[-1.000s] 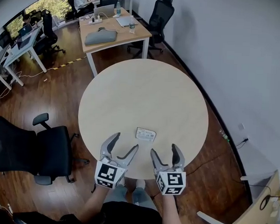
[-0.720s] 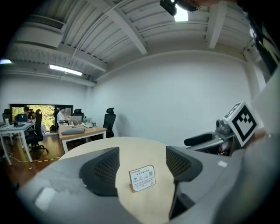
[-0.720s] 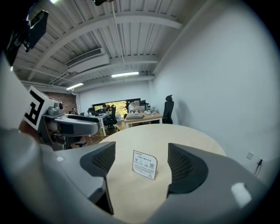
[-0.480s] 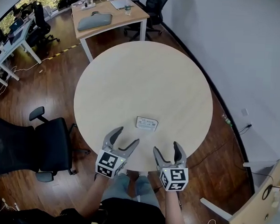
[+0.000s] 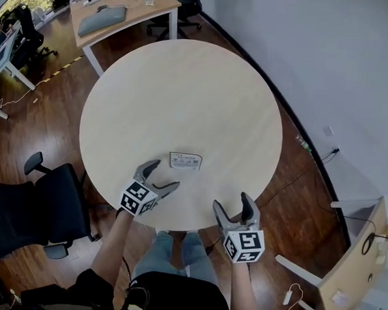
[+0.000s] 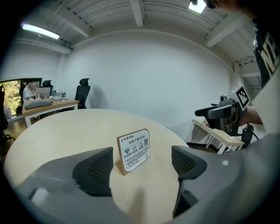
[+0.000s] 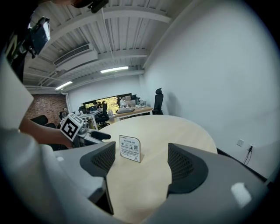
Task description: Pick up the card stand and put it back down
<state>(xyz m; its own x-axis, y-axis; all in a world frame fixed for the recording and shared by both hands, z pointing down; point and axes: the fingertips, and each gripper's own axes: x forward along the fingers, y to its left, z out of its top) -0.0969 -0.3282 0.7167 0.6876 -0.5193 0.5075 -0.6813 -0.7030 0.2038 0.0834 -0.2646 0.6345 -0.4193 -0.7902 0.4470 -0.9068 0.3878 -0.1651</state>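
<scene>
The card stand [image 5: 185,161] is a small white printed card in a wooden base, upright on the round pale table [image 5: 185,85] near its front edge. My left gripper [image 5: 158,177] hovers over the table edge just left of and before the stand, its jaws opening with nothing between them. In the left gripper view the card stand [image 6: 134,150] sits a short way ahead, between the line of the fingers [image 6: 95,169]. My right gripper [image 5: 233,207] stands open off the table's front right edge. In the right gripper view the card stand [image 7: 130,148] is farther off.
A black office chair [image 5: 30,206] stands left of the table. A long desk [image 5: 117,12] with items and another chair is at the back. A white wall runs along the right, and a wooden shelf unit [image 5: 361,259] stands at the lower right.
The left gripper has moved forward and left over the table edge toward the card stand and its jaws have spread wider. The view has shifted; the right gripper has barely moved.
</scene>
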